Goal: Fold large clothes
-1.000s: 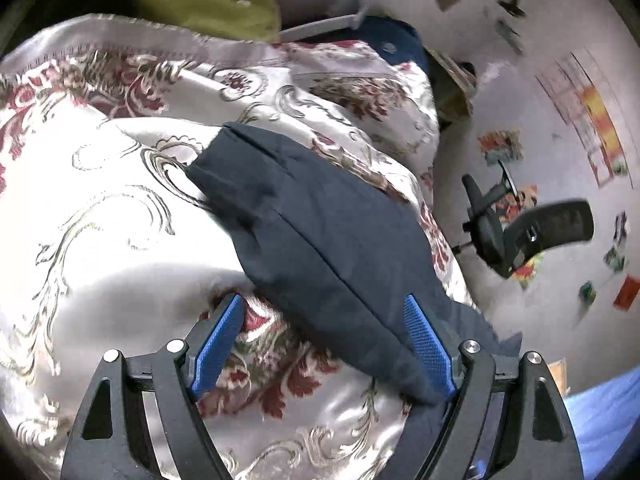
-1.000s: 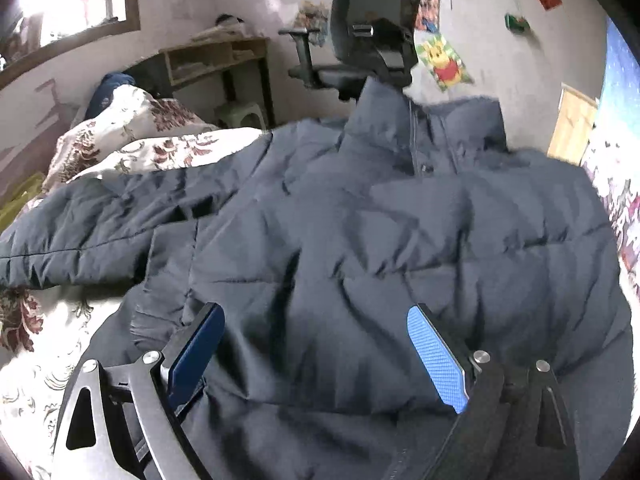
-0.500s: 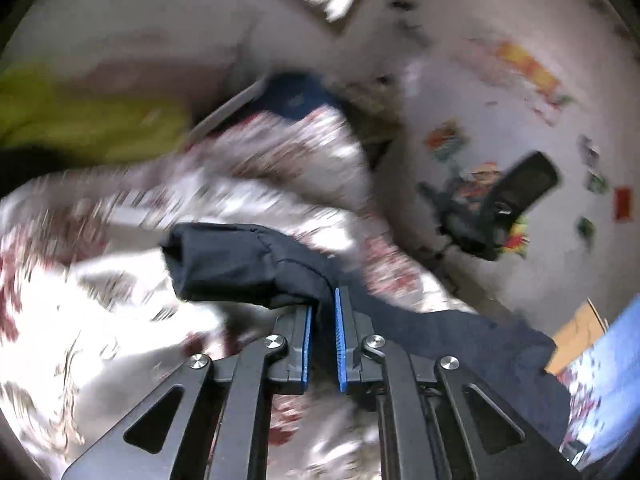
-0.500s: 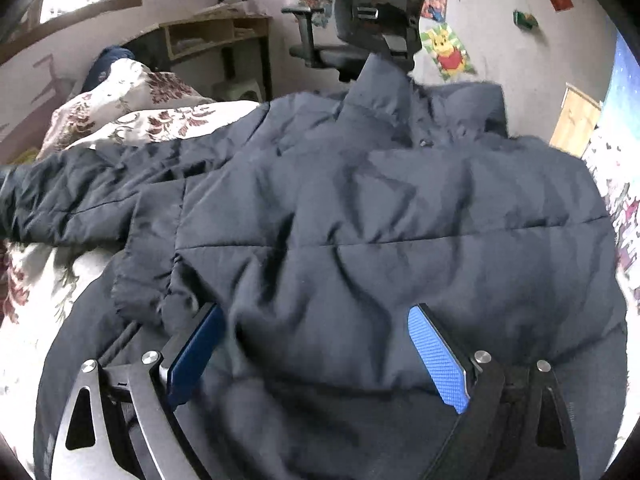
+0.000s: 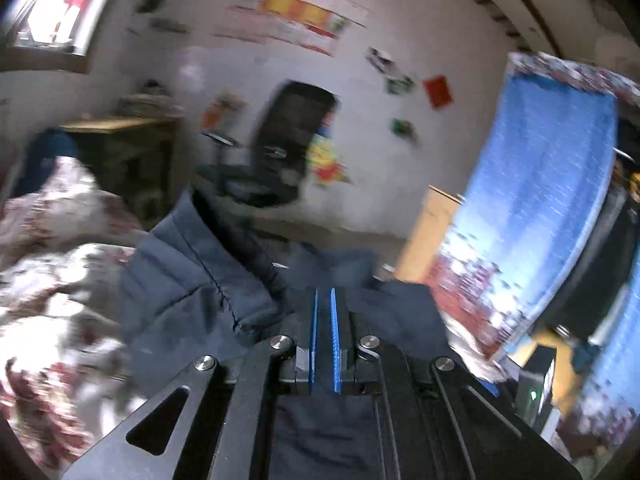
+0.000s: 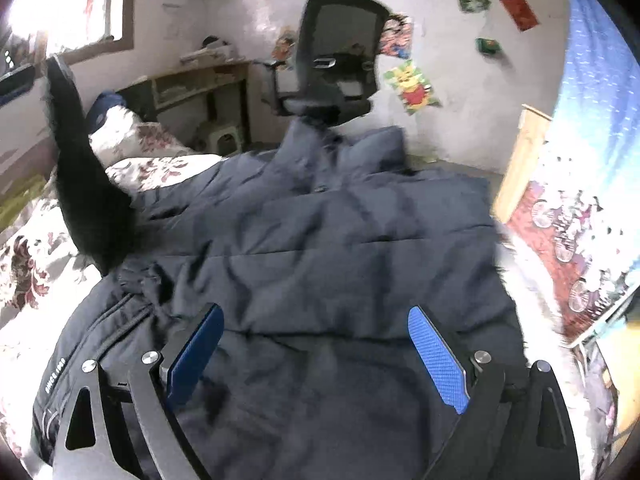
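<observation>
Your left claw, low in the centre of its blurred view, has its blue pads pressed almost together with a fold of the dark navy jacket pinched between them, the quilted cloth bunching up to the left of the fingers. Your right claw hangs spread wide at the bottom of its frame, gripping nothing, just above the jacket, which lies across the floral bedspread and fills the middle of the picture. An office chair stands beyond it against the wall at upper centre.
</observation>
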### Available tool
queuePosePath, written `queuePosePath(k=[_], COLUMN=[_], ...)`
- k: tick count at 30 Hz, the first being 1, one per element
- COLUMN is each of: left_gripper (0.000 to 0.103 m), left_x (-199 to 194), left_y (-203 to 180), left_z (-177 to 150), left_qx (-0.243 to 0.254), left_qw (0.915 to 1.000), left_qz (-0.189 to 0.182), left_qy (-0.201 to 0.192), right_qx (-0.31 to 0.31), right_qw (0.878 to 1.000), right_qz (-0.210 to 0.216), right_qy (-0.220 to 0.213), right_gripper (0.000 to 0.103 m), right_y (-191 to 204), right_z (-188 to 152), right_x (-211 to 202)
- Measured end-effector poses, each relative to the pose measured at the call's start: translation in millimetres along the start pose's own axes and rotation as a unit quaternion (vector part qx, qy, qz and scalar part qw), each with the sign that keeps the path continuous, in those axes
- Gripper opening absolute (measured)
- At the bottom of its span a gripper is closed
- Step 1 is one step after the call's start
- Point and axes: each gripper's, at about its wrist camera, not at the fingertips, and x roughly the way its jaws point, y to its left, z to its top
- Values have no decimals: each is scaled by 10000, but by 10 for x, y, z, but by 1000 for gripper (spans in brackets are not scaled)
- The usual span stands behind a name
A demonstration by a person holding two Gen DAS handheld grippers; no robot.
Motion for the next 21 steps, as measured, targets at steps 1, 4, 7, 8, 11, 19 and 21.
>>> queuePosePath(k=[1,4,7,8,11,19,21], left_gripper=[4,4,4,4,13,63,63], left_x=[108,394,541,576,617,600,607], left_y=[-133,-391,-456,-439,-351,499,801], left_z=[-59,-262,-487,-575,-678,-792,-782], left_qx=[59,71,-179,-243,-272,-945,-1153], left_qw=[9998,9983,9951,9936,9899,9826,9782], left_qz=[-120,-288,-503,-575,-552,351,740], left_qy=[126,497,835,945,1279,1563,1558], right_qx=[91,370,598,676,865,1047,1271], right_qw=[10000,9992,9981,9973,9941,9764,9643], right_qz=[-33,-133,70,198,548,1821,2220], right_qy=[2,51,155,212,352,501,693], right_gripper=[93,93,93,93,94,93,93], right_y=[-108,-405,-602,-646,-664,-265,-102], right_z=[-20,-103,-209,-255,-327,-4,147], right_x=[-46,-144,-162,-142,-35,503,771])
